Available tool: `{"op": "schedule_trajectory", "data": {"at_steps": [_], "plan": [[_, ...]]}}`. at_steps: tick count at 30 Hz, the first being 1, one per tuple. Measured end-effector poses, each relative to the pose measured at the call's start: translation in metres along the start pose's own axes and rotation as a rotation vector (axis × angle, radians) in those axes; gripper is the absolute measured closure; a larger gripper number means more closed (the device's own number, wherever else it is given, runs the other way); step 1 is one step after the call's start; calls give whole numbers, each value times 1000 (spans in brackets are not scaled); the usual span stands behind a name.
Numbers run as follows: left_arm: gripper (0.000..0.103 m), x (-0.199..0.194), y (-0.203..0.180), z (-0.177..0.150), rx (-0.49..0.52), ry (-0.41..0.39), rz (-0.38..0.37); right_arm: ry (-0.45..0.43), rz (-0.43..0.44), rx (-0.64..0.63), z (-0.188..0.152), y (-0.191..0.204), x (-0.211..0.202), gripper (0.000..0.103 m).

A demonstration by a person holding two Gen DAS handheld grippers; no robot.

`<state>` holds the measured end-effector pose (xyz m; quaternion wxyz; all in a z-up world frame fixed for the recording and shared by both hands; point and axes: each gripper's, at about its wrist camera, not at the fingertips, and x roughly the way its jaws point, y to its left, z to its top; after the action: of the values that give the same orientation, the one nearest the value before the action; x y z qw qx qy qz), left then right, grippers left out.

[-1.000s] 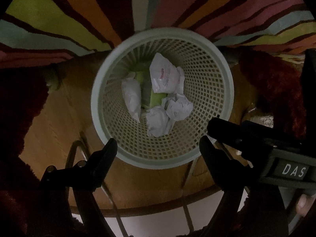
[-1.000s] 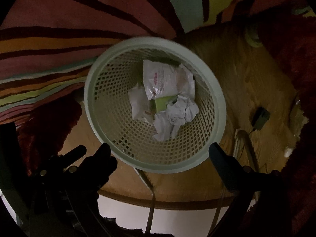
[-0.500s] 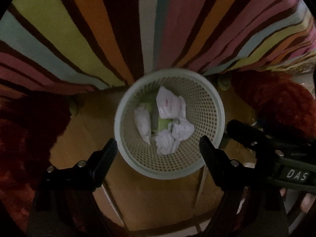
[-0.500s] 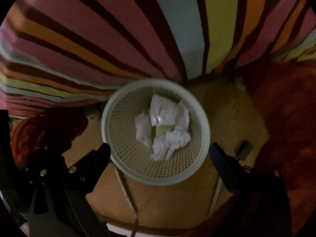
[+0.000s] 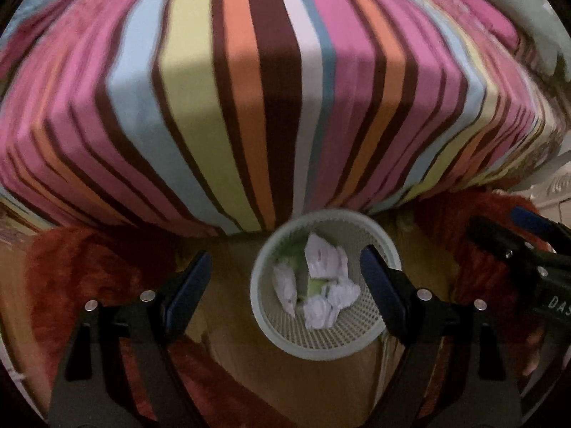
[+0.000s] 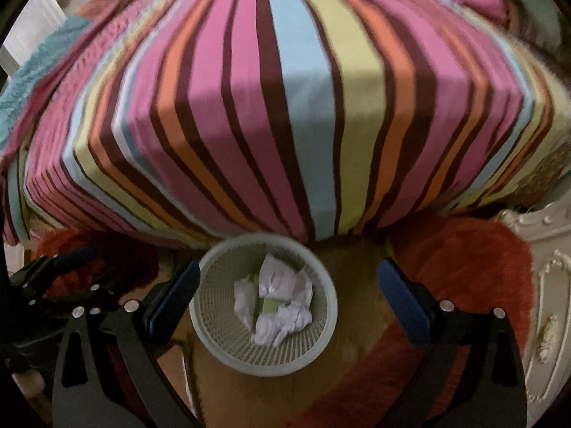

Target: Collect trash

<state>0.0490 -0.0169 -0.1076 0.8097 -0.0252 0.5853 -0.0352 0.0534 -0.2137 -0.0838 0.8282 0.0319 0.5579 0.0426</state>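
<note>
A pale mesh wastebasket (image 5: pixel 323 342) stands on the wood floor below both grippers; it also shows in the right wrist view (image 6: pixel 264 355). Inside lie several crumpled white papers (image 5: pixel 321 312) and a green scrap (image 5: pixel 314 285); the papers (image 6: pixel 278 324) show in the right wrist view too. My left gripper (image 5: pixel 285 281) is open and empty, high above the basket. My right gripper (image 6: pixel 285 292) is open and empty, also high above it. The right gripper shows at the right edge of the left wrist view (image 5: pixel 528 260), the left gripper at the left edge of the right wrist view (image 6: pixel 53 285).
A bed with a striped cover (image 5: pixel 267 100) fills the upper view, just behind the basket. Red shaggy rugs (image 5: pixel 89 285) lie left and right of the basket on the wood floor (image 5: pixel 321 392). A cream carved cabinet (image 6: pixel 546 285) stands at the right.
Both grippers have risen and tilted up away from the basket, so it looks smaller and lower and the bed fills the view. Both stay open and empty.
</note>
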Motion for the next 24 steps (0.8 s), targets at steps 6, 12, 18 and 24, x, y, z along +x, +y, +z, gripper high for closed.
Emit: {"op": "schedule_trajectory", "data": {"at_steps": [6, 12, 18, 24], "plan": [[20, -47, 0, 6, -32, -139, -6, -116, -4, -5, 8, 4, -35, 8], [20, -80, 0, 9, -47, -246, -15, -213, -1, -31, 9, 13, -62, 8], [20, -98, -2, 11, -44, -289, -1, -295, -2, -30, 13, 15, -84, 8], [20, -106, -1, 11, -53, -306, 3, -337, -9, -24, 15, 11, -92, 8]]}}
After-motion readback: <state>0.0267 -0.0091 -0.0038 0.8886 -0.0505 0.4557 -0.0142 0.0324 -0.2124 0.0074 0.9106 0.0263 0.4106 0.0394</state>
